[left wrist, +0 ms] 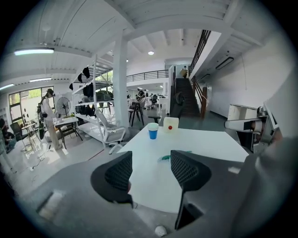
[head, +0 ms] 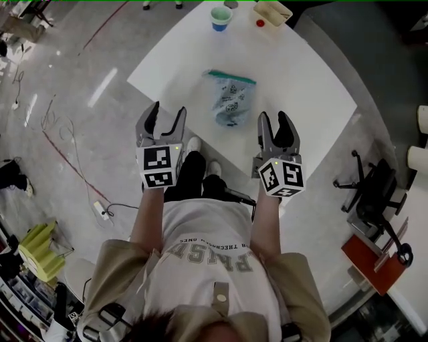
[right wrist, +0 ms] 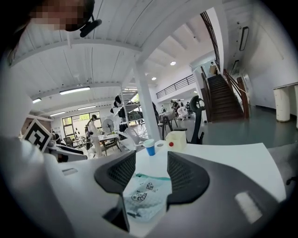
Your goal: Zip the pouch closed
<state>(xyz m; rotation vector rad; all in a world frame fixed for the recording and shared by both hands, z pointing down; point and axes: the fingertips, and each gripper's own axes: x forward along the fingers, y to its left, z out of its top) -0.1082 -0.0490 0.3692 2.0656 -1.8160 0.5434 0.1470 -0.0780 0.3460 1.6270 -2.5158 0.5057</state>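
Note:
A clear plastic pouch (head: 230,97) with a teal zip strip along its far edge lies flat on the white table (head: 301,87); small printed items show inside it. The pouch (right wrist: 144,197) fills the gap between the right gripper's jaws in the right gripper view, and only its teal strip (left wrist: 166,157) peeks out in the left gripper view. My left gripper (head: 161,124) hangs open over the table's near edge, left of the pouch. My right gripper (head: 277,131) is open too, near the pouch's right side. Neither holds anything.
A blue paper cup (head: 221,18) and a cream box with a red dot (head: 271,11) stand at the table's far edge. An office chair (head: 374,197) and a red object (head: 374,264) are at the right. Cables cross the floor (head: 73,153) at left.

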